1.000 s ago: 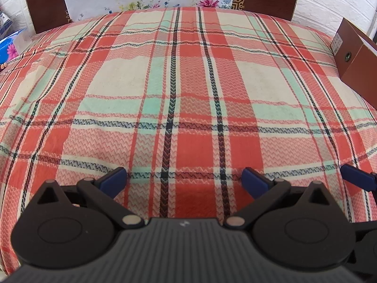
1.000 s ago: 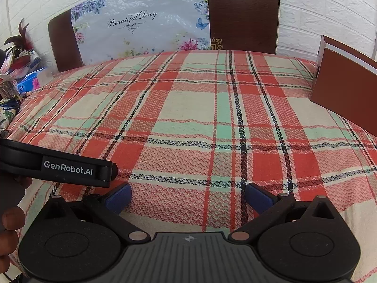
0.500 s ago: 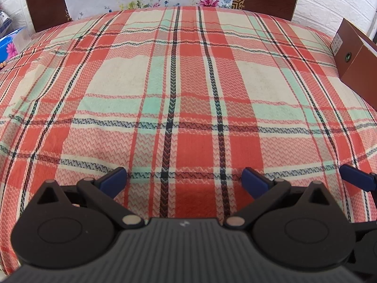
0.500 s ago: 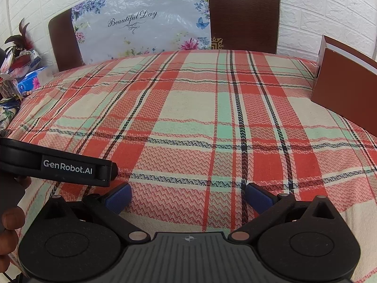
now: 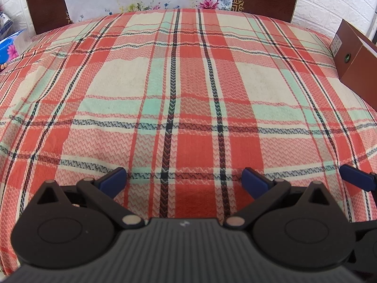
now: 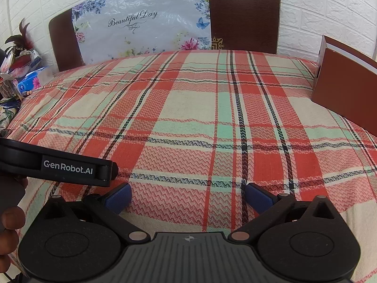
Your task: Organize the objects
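while both tools hover low over a plaid tablecloth (image 5: 188, 89), the left gripper (image 5: 185, 181) and right gripper (image 6: 188, 195) each hold their blue fingers (image 5: 112, 179) wide apart, nothing between them. the only loose object in plain reach is a brown box (image 6: 348, 94), standing on the tabletop at the right edge of the frame in both views, well apart from either tool. two dark chair backs (image 6: 243, 15) and a flowered plastic sheet (image 6: 141, 23) reading "beautiful day" line the upper part of the frame against a white brick wall (image 6: 329, 7).

judging from the task, the step in hand is the approach to the box. it looks tall and wide, so the right tool would likely do best to come at it across a narrow edge, level and squared, and close slowly so it does not tip.

much stays unclear: the box runs off the frame, so its full length and opening side cannot be told. clutter at the left edge (image 6: 26, 80), blue packets and a plant, is blurred by the lens. a hand (image 6: 9, 226) is only partly seen at lower left of the right view.
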A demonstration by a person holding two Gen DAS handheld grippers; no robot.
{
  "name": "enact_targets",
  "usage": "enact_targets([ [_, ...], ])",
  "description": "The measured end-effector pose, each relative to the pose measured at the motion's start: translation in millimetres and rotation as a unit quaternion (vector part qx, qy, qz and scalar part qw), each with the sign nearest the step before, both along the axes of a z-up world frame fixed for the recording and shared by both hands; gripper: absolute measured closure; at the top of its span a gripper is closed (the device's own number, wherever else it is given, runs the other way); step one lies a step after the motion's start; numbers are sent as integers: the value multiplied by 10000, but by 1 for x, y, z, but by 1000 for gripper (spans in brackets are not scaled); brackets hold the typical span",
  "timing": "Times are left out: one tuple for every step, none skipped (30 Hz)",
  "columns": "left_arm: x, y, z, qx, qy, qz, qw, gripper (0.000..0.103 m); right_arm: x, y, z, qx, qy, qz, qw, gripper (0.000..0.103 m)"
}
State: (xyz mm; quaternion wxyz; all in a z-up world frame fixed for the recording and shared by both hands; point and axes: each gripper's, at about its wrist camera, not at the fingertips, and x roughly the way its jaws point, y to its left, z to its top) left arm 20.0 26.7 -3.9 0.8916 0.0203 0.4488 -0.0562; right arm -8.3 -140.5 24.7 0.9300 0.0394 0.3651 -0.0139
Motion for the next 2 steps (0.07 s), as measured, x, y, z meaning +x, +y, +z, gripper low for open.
enact_targets([
  [0,0,1,-6,1,-7,10000,0,0,0,0,1,-1,-1,10000,1],
  [0,0,1,-15,9,-10,10000,0,0,0,0,2,-2,-2,10000,1],
])
